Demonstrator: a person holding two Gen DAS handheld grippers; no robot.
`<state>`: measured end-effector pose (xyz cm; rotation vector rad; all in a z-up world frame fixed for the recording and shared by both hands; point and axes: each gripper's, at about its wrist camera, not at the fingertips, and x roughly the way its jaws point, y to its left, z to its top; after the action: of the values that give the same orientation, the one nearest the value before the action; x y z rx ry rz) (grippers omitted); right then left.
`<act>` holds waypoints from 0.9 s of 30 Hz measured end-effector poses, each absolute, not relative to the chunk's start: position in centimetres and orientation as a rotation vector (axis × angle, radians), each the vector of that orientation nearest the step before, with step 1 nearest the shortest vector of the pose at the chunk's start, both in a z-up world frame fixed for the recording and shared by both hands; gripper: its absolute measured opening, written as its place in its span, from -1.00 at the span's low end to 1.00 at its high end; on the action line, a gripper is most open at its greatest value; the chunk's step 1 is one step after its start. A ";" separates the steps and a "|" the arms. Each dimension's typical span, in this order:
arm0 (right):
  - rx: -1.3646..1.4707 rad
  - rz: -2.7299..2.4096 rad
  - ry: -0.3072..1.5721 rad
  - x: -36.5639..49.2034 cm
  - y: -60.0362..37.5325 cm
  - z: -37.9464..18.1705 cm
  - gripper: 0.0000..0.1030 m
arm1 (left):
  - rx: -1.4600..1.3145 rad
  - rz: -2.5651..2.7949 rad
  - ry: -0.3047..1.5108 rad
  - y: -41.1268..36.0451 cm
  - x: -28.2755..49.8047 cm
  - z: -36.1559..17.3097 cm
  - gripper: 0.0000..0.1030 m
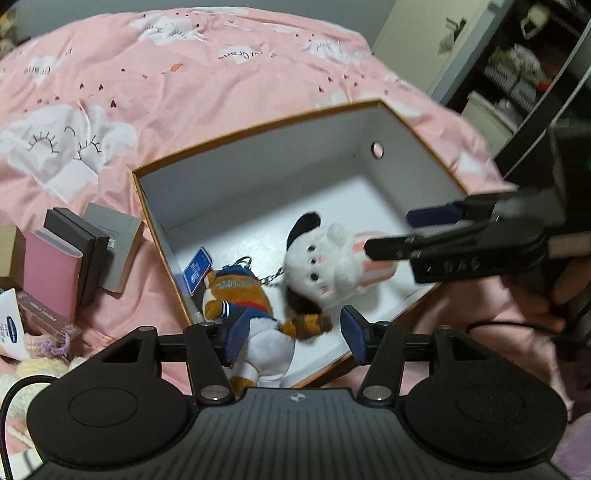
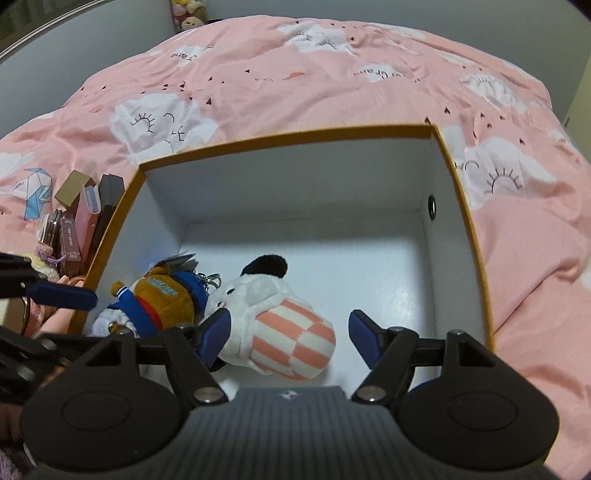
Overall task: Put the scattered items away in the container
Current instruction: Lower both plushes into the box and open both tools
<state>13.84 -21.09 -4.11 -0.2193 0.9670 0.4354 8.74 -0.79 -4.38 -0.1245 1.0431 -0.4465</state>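
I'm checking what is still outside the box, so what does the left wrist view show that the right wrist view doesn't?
Only the left wrist view shows the shelving at the upper right, the white hang tag at the left edge, and the right gripper from the side, open over the white plush.

Only the right wrist view shows the origami-print item and the plush toys beyond the bed.

Both show the box, the white plush and brown plush inside it, and the small boxes left outside on the pink bedding.
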 end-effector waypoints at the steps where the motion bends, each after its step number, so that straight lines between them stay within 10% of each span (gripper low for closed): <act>1: -0.224 0.438 0.964 13.9 -21.0 -4.0 0.39 | -0.136 -0.440 1.052 -0.6 9.1 -4.3 0.22; 4: -0.236 0.452 0.966 14.2 -20.8 -3.9 0.23 | -0.128 -0.417 1.098 -0.8 9.8 -4.9 -0.15; 11: -0.226 0.467 1.083 14.8 -20.4 -6.2 -0.09 | -0.075 -0.398 1.202 -2.4 10.4 -7.7 -0.32; 27: -0.447 0.646 1.096 14.9 -17.4 -5.8 0.32 | -0.099 -0.374 1.207 -1.4 10.6 -8.0 -0.32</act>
<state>14.85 -17.37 -5.82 -0.4473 1.0961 0.6465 10.58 -1.44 -7.99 -0.0994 1.2070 -0.3739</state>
